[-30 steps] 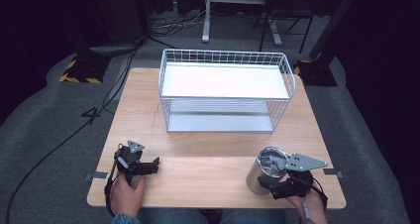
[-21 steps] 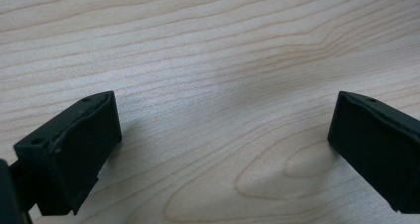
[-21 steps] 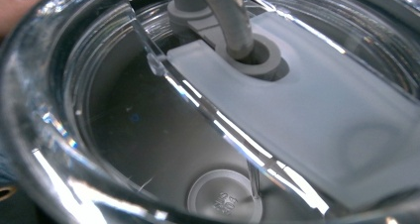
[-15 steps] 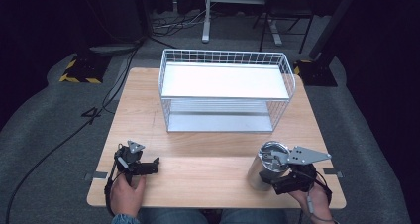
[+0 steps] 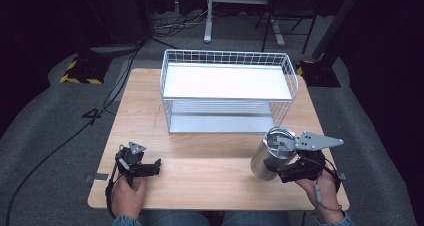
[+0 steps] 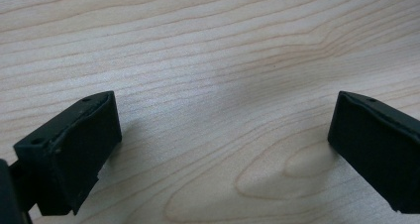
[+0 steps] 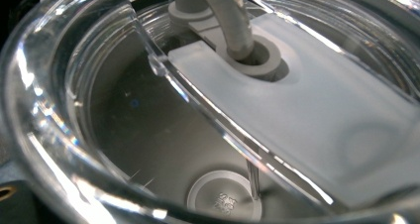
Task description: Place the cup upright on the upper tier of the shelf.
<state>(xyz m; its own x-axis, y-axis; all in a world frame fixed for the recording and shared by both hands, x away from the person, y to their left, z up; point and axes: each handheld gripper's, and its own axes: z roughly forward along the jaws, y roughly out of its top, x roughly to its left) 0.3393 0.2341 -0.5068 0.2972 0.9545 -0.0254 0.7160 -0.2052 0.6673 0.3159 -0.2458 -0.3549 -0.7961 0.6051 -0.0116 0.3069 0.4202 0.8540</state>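
A steel tumbler (image 5: 271, 155) with a clear lid hangs tilted over the table's front right, a little in front of the wire basket (image 5: 227, 99). My right gripper (image 5: 283, 172) is shut on the tumbler's side from the right. In the right gripper view the tumbler's clear lid (image 7: 247, 110) sits very close, with a white slider and a straw port on it. My left gripper (image 5: 156, 167) rests low at the front left of the table. Its jaws stand wide open over bare wood (image 6: 223, 135), with nothing between them.
The white wire basket stands at the middle back of the wooden table (image 5: 210, 186) and holds nothing. Dark floor with cables and stands surrounds the table. Bare wood lies between the two grippers.
The right gripper has carried the tumbler a little up and away from the front edge, toward the basket. The left gripper has stayed put.
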